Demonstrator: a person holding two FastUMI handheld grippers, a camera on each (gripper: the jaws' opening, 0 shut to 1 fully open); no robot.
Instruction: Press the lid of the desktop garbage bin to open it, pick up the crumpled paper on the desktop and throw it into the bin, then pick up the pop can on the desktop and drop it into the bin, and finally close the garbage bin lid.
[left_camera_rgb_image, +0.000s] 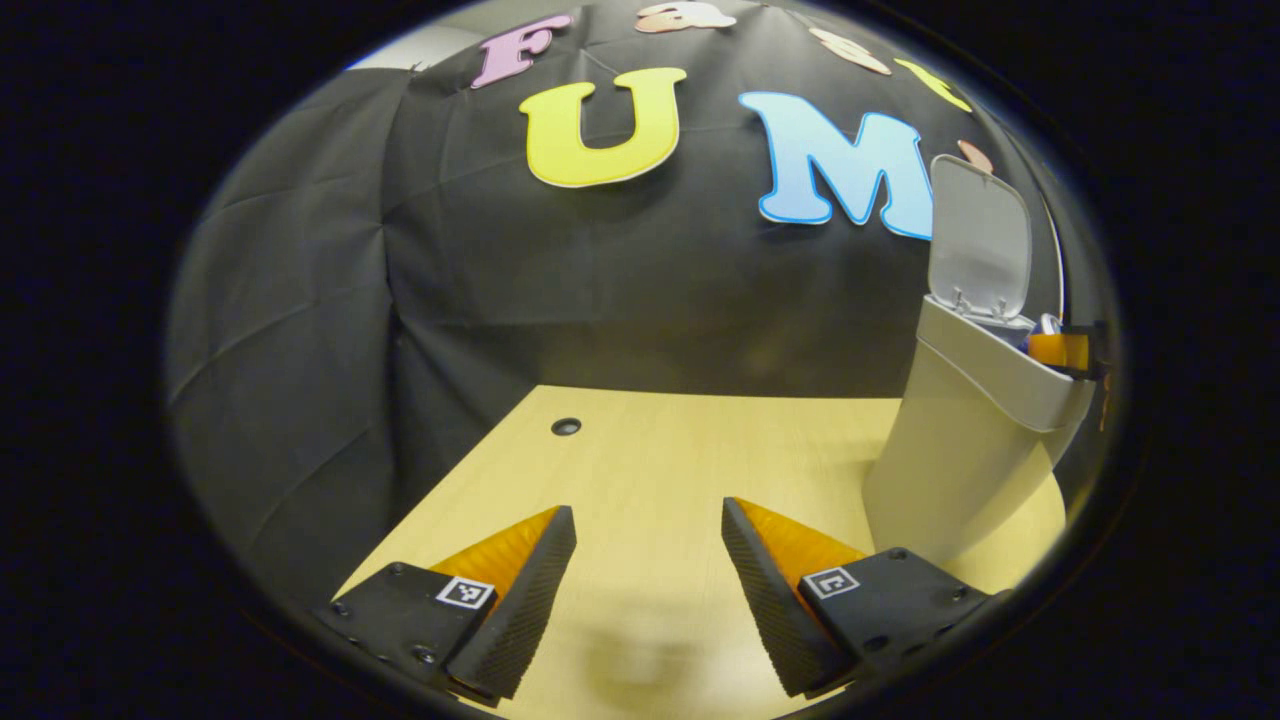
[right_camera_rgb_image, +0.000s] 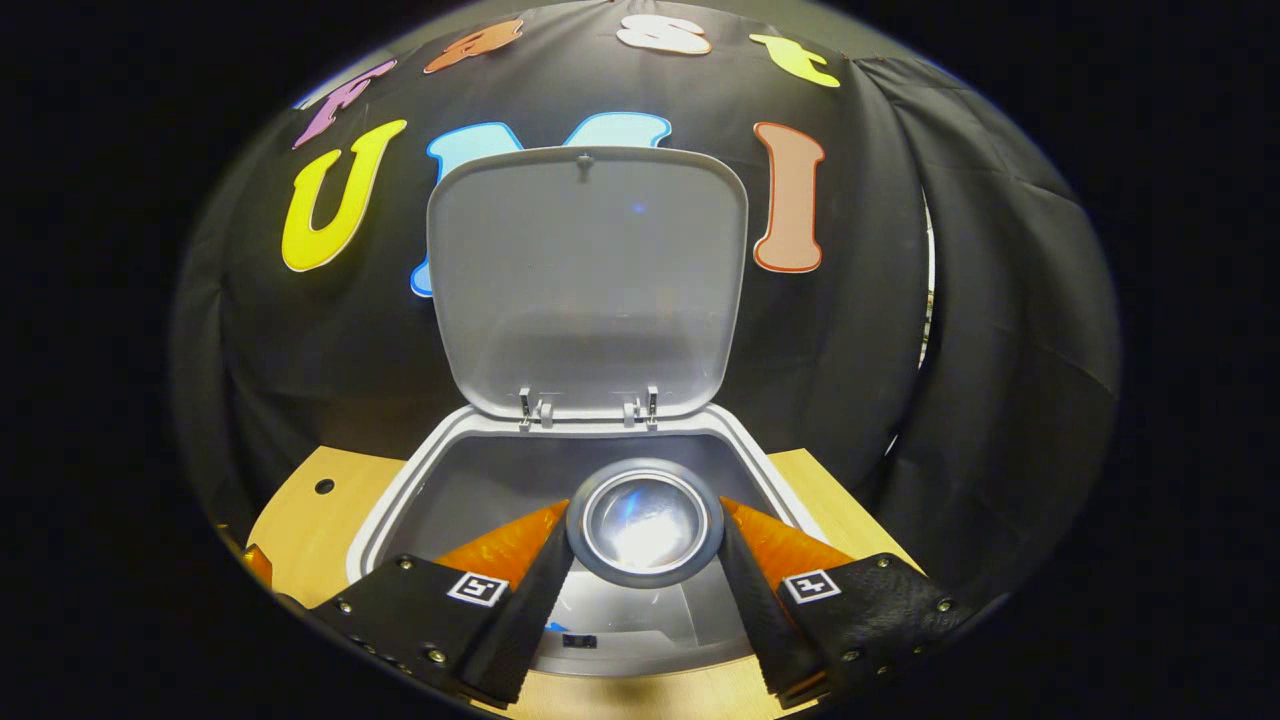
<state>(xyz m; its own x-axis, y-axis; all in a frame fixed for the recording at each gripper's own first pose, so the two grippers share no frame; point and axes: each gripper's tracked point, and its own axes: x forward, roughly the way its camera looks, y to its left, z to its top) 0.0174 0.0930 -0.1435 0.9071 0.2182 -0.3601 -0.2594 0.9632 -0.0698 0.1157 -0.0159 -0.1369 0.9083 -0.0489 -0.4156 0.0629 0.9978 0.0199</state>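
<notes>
Can: pop can (right_camera_rgb_image: 645, 523) clamped between right gripper (right_camera_rgb_image: 645, 560) jaws, end-on, above open garbage bin (right_camera_rgb_image: 400, 500).
Left gripper (left_camera_rgb_image: 648, 560): jaws apart over tabletop (left_camera_rgb_image: 650, 440).

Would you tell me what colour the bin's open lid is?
The lid is light grey, clearest in the right gripper view.

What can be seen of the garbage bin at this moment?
The garbage bin is a pale, plastic-looking tub standing upright on the wooden desk. Its lid is swung up on two rear hinges, leaving the mouth open. The right gripper holds the pop can end-on over the opening.
</notes>
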